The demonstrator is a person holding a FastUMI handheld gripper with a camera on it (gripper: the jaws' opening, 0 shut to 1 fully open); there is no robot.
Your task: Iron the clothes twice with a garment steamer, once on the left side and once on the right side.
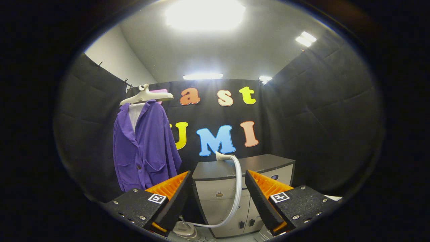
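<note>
I had the gripper (pixel 217 188) with its fingers spread wide and empty, and the steamer head (pixel 222 156) sat on the cabinet (pixel 262 162) just beyond them, its hose (pixel 238 188) curling down to the base (pixel 184 230) on the floor. The purple jacket (pixel 144 148) hung on its hanger (pixel 146 95) well off to the left. To grab cleanly, I judged I should centre the handle between the fingers — square on — before closing, leaving the hose slack.

Bright glaring ceiling lights (pixel 205 15), dim black-walled booth, sharp focus, strong fisheye bending at edges
</note>
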